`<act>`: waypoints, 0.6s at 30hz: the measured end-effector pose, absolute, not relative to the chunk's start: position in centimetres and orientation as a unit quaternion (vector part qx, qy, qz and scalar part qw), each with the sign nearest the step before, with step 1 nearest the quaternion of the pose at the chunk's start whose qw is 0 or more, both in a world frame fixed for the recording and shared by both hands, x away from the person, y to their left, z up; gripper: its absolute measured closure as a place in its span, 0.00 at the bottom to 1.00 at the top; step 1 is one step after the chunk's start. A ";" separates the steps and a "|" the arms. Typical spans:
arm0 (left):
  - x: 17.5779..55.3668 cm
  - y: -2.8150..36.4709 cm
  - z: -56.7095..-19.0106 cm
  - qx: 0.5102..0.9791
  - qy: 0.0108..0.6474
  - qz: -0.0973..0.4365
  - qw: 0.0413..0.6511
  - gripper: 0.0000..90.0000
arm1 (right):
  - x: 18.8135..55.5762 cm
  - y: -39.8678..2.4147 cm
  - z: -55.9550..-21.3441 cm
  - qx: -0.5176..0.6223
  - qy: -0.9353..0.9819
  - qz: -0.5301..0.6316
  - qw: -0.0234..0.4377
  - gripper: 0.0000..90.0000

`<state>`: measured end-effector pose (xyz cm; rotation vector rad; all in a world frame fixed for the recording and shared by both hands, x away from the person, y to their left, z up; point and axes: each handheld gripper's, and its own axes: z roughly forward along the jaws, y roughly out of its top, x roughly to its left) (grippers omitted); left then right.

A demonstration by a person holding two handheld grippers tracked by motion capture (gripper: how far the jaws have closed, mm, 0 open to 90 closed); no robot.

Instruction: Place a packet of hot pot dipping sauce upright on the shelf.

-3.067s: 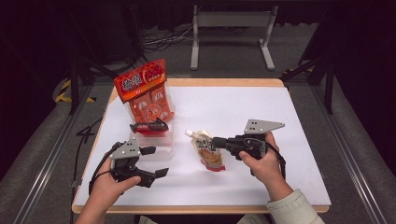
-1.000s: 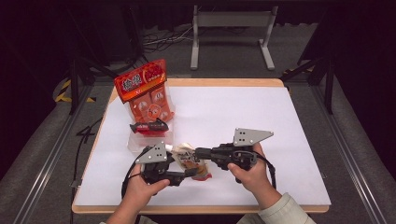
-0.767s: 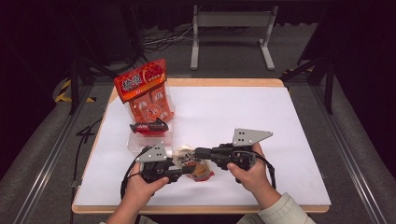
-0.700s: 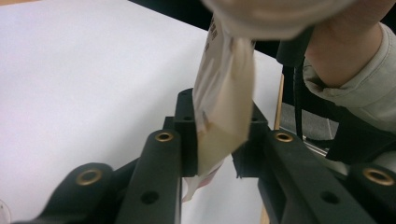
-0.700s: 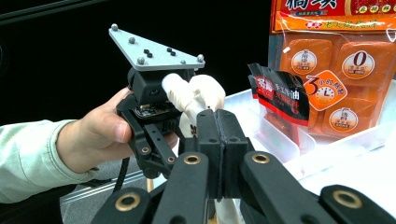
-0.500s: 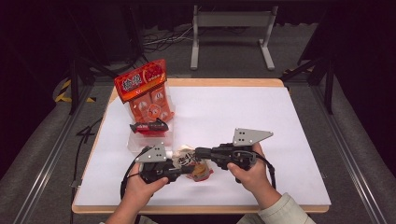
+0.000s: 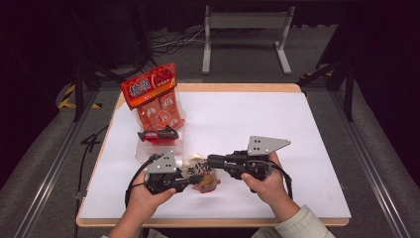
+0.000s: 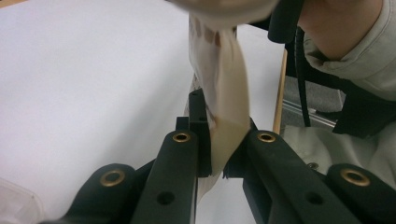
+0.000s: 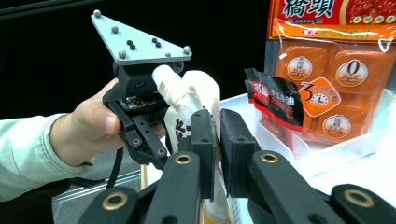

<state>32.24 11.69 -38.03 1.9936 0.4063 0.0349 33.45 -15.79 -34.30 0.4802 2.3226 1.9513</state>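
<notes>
While the wide white worktop (image 7: 277, 129) lies bare across its right half and along its far edge, the activity sits close to the near edge, left of centre, leaving plenty of open room to the right and beyond. Toward the far left corner a clear plastic tray (image 7: 144, 152) holds an upright orange snack bag (image 7: 152, 99) with red lettering, and a small dark red sachet (image 7: 159, 135) leans against the bag's lower front; in the right gripper view the same bag (image 9: 341, 70) and sachet (image 9: 275, 105) stand at the right. The pale snack pouch (image 7: 199, 171), printed with dark characters and showing something orange at its bottom, is held up between the two tools just above the worktop, near the tray. From the left, the left gripper (image 7: 184, 182) lies nearly level, its fingers pointing right and clamped on a thin flap of the pouch (image 8: 224, 116); they have just been closing on it. From the right, the right gripper (image 7: 212, 161) reaches leftward, also nearly level, its grey plate on top, its fingers pressed on the pouch's upper part (image 9: 196, 102), having just eased a little. Both forearms enter from the near edge, with a light sleeve (image 7: 297, 225) on the right one.
</notes>
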 end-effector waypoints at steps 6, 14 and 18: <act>32.3 12.1 -37.5 0.835 0.174 0.020 0.522 0.95 | 33.5 -16.2 -34.0 0.157 0.754 0.636 0.048 0.84; 32.5 13.2 -35.9 0.849 0.170 0.040 0.499 0.95 | 33.4 -17.7 -33.5 0.173 0.750 0.631 0.092 0.71; 32.6 13.7 -35.2 0.852 0.168 0.044 0.493 0.95 | 33.3 -18.8 -33.5 0.188 0.746 0.631 0.102 0.67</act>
